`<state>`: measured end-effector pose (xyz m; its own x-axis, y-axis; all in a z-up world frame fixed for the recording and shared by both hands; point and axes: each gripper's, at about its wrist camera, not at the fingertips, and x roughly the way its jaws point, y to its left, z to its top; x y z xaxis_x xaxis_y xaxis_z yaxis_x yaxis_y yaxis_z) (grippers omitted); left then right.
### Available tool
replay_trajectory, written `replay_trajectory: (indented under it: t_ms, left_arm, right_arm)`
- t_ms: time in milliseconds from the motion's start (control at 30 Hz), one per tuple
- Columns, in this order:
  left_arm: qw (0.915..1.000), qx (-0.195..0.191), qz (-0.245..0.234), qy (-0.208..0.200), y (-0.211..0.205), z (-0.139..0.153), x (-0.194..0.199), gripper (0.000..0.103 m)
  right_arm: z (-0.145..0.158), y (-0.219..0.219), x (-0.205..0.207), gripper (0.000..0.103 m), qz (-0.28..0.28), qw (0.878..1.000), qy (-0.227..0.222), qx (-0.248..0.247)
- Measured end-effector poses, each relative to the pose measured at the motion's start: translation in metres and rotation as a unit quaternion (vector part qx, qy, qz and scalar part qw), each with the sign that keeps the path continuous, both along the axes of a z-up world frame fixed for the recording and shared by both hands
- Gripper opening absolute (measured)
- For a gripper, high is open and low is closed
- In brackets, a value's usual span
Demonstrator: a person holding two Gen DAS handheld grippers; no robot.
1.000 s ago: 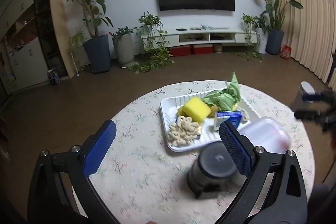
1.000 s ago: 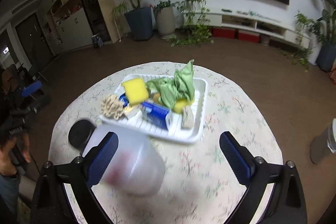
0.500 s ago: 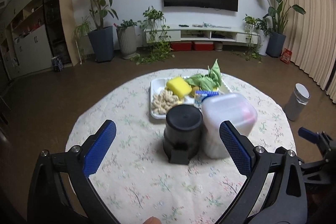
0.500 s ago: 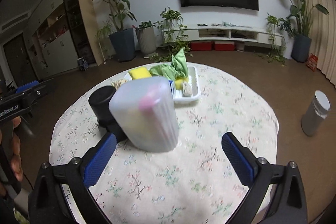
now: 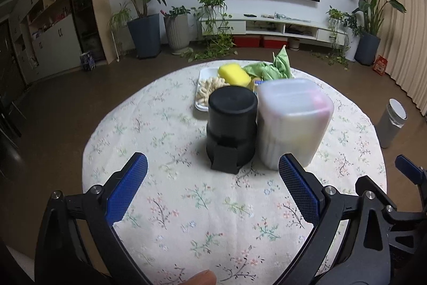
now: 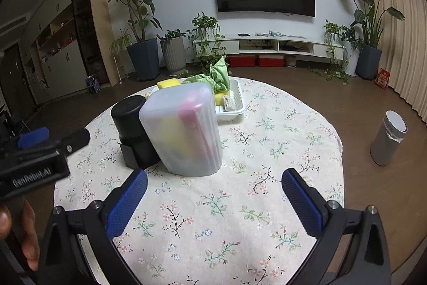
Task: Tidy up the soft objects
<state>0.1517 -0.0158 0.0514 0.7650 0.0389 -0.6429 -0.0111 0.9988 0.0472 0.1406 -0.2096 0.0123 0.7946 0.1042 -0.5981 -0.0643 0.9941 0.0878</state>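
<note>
A white tray [image 5: 200,87] at the far side of the round table holds a yellow sponge [image 5: 233,74], a green cloth [image 5: 269,68] and a beige knobbly piece [image 5: 209,90]. In front of it stand a black cylinder [image 5: 231,122] and a translucent lidded box [image 5: 292,119] with pink and yellow things inside. My left gripper [image 5: 212,188] is open, short of the cylinder. My right gripper [image 6: 213,199] is open, short of the translucent box [image 6: 184,127]. The tray [image 6: 236,104], cloth [image 6: 217,75] and sponge [image 6: 168,84] show behind the box in the right wrist view.
The floral tablecloth [image 5: 202,199] covers the near table. A grey bin [image 6: 388,138] stands on the floor to the right. Potted plants [image 5: 141,4] and a low TV shelf [image 5: 280,27] line the far wall. The left gripper's body [image 6: 34,154] and a hand [image 6: 16,229] sit at left.
Both grippers have pulled back from over the tray to the near side of the table, staying open. The black cylinder and the box now stand upright between them and the tray.
</note>
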Motion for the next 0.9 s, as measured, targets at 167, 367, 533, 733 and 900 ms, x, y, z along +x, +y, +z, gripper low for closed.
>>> replay_trajectory:
  t_ms: [167,367,533,733,900]
  left_arm:
    - [0.9993,-0.032,-0.017,0.009,-0.001,-0.005,-0.002,0.1]
    - [0.999,-0.031,-0.032,0.004,-0.009,-0.005,-0.006,0.1]
    - [0.9993,-0.027,-0.027,0.005,-0.011,-0.005,-0.006,0.1]
    - [0.9994,-0.023,-0.024,0.006,-0.011,-0.006,-0.007,0.101]
    - [0.9992,-0.029,-0.024,0.012,-0.009,-0.007,-0.004,0.101]
  right_arm:
    - [-0.001,0.009,-0.005,0.103,0.006,1.0,-0.003,-0.01]
    - [0.0,0.015,-0.009,0.103,0.002,1.0,-0.005,-0.022]
    - [0.001,0.014,-0.01,0.103,-0.003,1.0,-0.003,-0.026]
    - [0.0,0.015,-0.012,0.103,-0.008,1.0,0.0,-0.03]
    - [-0.001,0.016,-0.01,0.103,-0.009,0.999,0.004,-0.033]
